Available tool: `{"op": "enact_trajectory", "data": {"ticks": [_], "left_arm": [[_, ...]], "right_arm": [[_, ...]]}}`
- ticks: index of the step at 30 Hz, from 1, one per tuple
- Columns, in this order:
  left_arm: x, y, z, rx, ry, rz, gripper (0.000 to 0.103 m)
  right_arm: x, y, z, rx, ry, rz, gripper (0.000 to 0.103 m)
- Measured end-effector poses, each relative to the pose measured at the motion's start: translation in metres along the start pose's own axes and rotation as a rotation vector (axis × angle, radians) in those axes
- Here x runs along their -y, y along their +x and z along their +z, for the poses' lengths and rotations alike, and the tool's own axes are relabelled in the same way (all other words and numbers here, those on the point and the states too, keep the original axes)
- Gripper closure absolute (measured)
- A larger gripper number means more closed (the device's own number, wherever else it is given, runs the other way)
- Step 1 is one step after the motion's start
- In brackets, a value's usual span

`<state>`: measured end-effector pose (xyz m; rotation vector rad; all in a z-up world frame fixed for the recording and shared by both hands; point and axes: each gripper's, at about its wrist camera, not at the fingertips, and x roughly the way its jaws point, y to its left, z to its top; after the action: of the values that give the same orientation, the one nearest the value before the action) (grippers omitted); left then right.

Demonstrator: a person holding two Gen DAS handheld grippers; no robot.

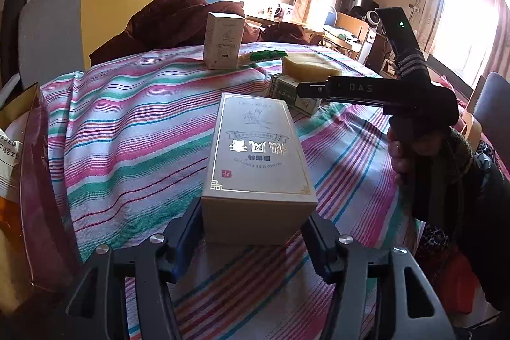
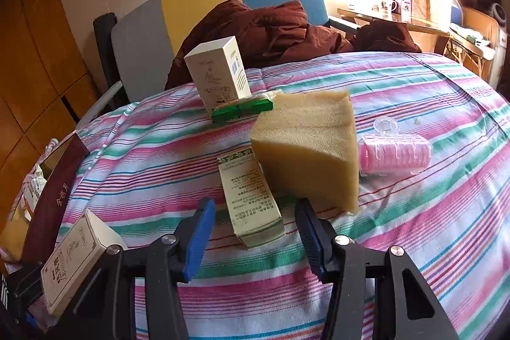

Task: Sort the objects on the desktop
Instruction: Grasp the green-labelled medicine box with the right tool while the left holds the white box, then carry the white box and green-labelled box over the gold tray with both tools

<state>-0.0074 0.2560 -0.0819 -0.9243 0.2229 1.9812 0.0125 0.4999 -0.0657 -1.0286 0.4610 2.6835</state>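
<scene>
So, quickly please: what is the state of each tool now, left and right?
Left tool: closed on the large beige box, one finger on each side.
Right tool: open, holding nothing; the narrow green-print box lies between its fingers.

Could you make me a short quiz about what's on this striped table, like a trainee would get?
1. True or false: the left gripper is closed on the large grey box.
2. What lies right of the yellow sponge? A) pink hair roller B) mug C) scissors
3. Fill in: the right gripper is open around the end of a small ___ box.

Key: 1 true; 2 A; 3 green-and-cream.
</scene>
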Motion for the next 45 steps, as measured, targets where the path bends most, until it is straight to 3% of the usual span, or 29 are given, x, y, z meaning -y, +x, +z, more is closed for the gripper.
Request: {"op": "enact_trajectory", "data": {"ticks": [5,7,9,15,24,29,32,36,45], "left_arm": [[0.001,0.001,-0.003,0.015,-0.003,-0.028,0.032],[-0.001,0.001,-0.003,0.017,-0.012,-0.045,0.03],[-0.007,0.0,-0.004,0.029,-0.051,-0.073,0.03],[-0.02,-0.001,-0.005,0.057,-0.129,-0.136,0.031],[-0.011,0.001,-0.001,0.046,-0.11,-0.07,0.032],[-0.003,0.002,0.006,0.033,-0.084,0.03,0.032],[-0.004,0.0,0.008,0.036,-0.09,0.044,0.032],[-0.001,-0.004,0.009,0.042,-0.068,0.067,0.045],[0.009,-0.048,0.008,0.149,-0.044,0.065,0.049]], "right_arm": [[-0.01,0.012,0.004,-0.03,-0.036,0.007,0.053],[-0.012,0.016,0.004,-0.045,-0.047,0.004,0.058],[-0.014,0.019,0.003,-0.057,-0.058,-0.009,0.071],[-0.017,0.018,0.0,-0.062,-0.07,-0.01,0.073],[-0.033,-0.007,-0.029,-0.044,-0.077,0.02,0.073],[-0.041,-0.021,-0.044,-0.027,-0.075,0.031,0.072],[-0.043,-0.026,-0.049,-0.02,-0.08,0.026,0.072],[-0.043,-0.03,-0.052,-0.016,-0.07,0.03,0.072],[-0.052,-0.041,-0.061,-0.019,-0.065,0.064,0.073]]}}
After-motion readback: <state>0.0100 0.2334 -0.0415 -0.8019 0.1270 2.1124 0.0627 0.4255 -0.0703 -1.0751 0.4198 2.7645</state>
